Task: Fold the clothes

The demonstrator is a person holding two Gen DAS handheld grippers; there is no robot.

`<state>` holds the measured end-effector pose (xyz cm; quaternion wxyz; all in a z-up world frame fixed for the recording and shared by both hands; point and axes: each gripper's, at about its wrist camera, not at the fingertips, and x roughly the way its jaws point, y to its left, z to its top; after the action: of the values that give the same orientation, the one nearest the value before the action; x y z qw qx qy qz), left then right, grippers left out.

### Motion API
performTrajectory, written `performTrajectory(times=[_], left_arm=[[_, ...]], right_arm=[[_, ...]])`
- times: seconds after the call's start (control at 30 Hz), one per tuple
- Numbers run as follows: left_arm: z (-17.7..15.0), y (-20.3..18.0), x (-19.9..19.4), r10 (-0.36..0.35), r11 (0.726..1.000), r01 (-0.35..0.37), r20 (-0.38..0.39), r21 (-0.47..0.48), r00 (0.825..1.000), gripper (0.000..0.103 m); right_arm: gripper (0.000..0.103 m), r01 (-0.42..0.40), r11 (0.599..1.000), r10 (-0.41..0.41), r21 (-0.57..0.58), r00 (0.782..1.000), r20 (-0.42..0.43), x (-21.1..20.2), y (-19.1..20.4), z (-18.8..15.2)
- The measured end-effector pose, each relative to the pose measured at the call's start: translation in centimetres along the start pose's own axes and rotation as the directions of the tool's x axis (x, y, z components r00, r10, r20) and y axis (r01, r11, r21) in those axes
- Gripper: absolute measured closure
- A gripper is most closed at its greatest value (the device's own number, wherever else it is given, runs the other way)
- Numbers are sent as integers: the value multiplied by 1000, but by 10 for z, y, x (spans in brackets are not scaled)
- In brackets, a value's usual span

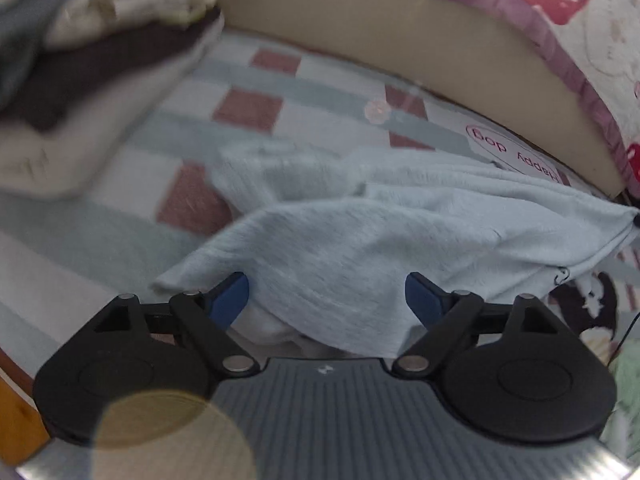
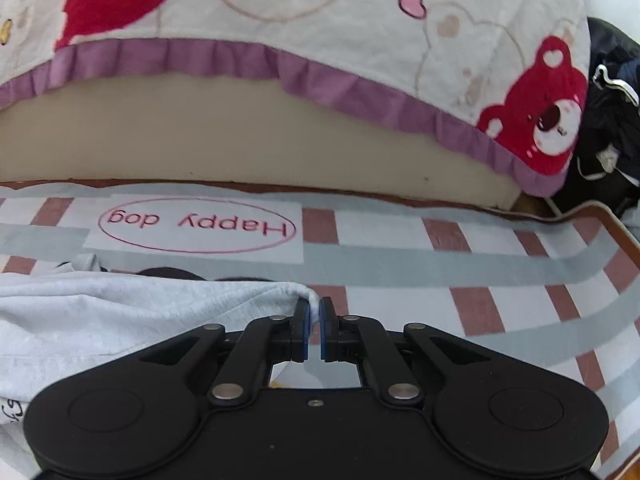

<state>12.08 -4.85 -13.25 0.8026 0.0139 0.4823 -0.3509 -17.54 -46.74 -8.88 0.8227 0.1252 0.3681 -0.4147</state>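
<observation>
1. Left wrist view: my left gripper hangs with jaws spread wide over the pale blue garment, holding nothing.
2. Right wrist view: my right gripper is clamped on a bunched corner of the garment.
3. I see the garment lying rumpled on a checked sheet of grey bands and red squares, printed "Happy dog".
4. At the sheet's far edge stands a beige cushion under a bear-print cover with purple frill.
5. A stack of folded clothes sits toward the far left corner.
</observation>
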Motion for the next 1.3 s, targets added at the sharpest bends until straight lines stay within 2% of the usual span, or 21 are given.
performTrajectory(times=[0.07,0.1,0.13,0.17,0.2,0.3,0.4,0.43,0.47,0.5,0.53,0.6,0.63,0.7,0.8,0.9,1.0,1.07,1.13,1.2,1.3], left_arm=[[-1,-2,4,30,999,-30,2,-20,1000,55],[0,1,2,45,998,-44,10,-54,999,65],[0,5,-1,56,994,-54,19,-97,998,84],[2,12,-5,43,986,-38,29,-162,999,93],[4,19,-12,18,974,-6,54,-228,998,95],[11,28,-48,13,957,45,198,-286,980,96],[8,43,-82,94,944,22,330,-330,939,96],[5,53,-91,118,930,27,366,-366,923,96],[1,65,-94,120,912,52,387,-407,914,96],[-2,79,-92,108,892,82,385,-444,917,96],[-4,92,-86,98,881,82,350,-466,931,96],[-8,107,-70,129,864,18,255,-503,958,96],[-10,111,-62,144,856,-17,205,-517,968,96],[-9,108,-51,163,870,-80,130,-487,978,96],[-6,97,-47,195,893,-129,111,-431,975,96],[-4,89,-48,217,906,-158,111,-392,970,96],[-6,96,-51,204,907,-147,104,-395,974,95],[-4,102,-51,189,908,-135,99,-396,977,95],[-4,105,-50,170,914,-122,92,-387,981,95],[-5,107,-48,156,921,-115,82,-372,984,95],[-5,104,-46,149,933,-119,63,-339,987,95]], right_arm=[[99,-25,1000,25,9,1000,7,0,-1,-1],[98,-58,998,58,20,998,20,-1,-4,-2],[98,-95,995,94,31,995,34,-2,-7,-3],[97,-174,984,172,42,983,61,-5,-12,-4],[97,-277,960,274,37,959,74,-7,-18,-5],[97,-322,946,324,-44,945,42,-7,-22,-9],[97,-361,930,363,-61,932,12,-5,-25,-16],[97,-387,920,387,-65,922,-7,-4,-25,-18],[97,-442,893,439,-86,897,-46,-2,-20,-21],[96,-498,860,491,-107,867,-88,-1,-15,-24],[98,-552,823,531,-135,831,-164,4,-9,-30],[98,-657,734,586,-175,742,-326,12,4,-41],[98,-666,718,573,-204,731,-371,15,10,-47],[98,-690,705,584,-165,696,-417,22,11,-56],[89,-676,725,579,-133,703,-413,24,9,-59],[85,-633,756,541,-168,748,-384,13,14,-60],[73,-591,775,502,-226,791,-350,-1,21,-63],[66,-560,724,440,-403,825,-354,-14,42,-69],[62,-463,641,350,-612,886,-304,-25,60,-80],[60,-369,627,305,-687,927,-220,-28,69,-84],[58,-341,654,308,-675,935,-174,-25,72,-81]])
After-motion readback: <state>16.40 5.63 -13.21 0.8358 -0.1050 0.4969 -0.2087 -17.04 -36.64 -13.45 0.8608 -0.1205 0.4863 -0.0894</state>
